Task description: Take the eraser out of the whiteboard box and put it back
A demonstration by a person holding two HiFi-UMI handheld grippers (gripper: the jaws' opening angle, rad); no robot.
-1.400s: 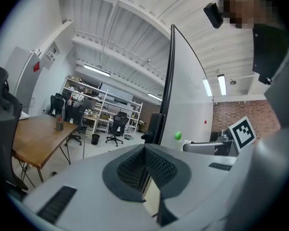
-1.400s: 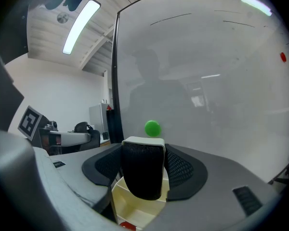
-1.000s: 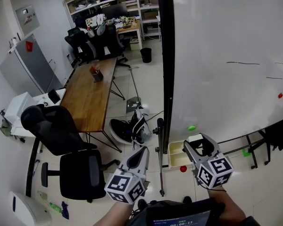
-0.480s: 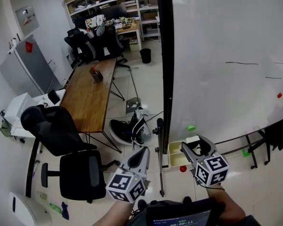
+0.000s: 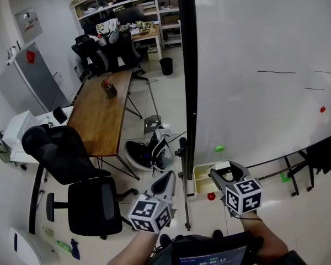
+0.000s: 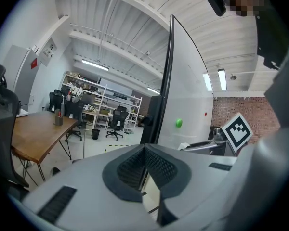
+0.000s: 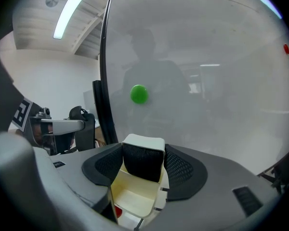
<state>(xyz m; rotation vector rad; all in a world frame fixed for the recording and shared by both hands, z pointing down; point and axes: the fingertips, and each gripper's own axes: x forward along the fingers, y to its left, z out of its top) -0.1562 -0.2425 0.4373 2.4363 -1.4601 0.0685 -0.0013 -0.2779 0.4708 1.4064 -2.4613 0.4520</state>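
Observation:
My right gripper (image 7: 143, 166) is shut on the eraser (image 7: 143, 154), a block with a white back and black felt, held upright between the dark pads. It hangs just above the cream whiteboard box (image 7: 129, 196), which is fixed low on the whiteboard (image 7: 202, 81). In the head view the right gripper (image 5: 223, 173) with the eraser (image 5: 222, 165) is at the right edge of the box (image 5: 201, 181). My left gripper (image 5: 166, 180) hovers to the left of the box, away from the board. Its jaws (image 6: 145, 152) are shut with nothing between them.
A green magnet (image 7: 138, 94) sticks to the board above the box, and a red one (image 7: 286, 48) sits far right. A small red object (image 5: 211, 196) lies below the box. The board's black frame post (image 5: 186, 65), a wooden table (image 5: 102, 112) and office chairs (image 5: 71, 170) stand to the left.
The right gripper, still holding the eraser, has shifted a little left and down toward the box. The left gripper has barely moved.

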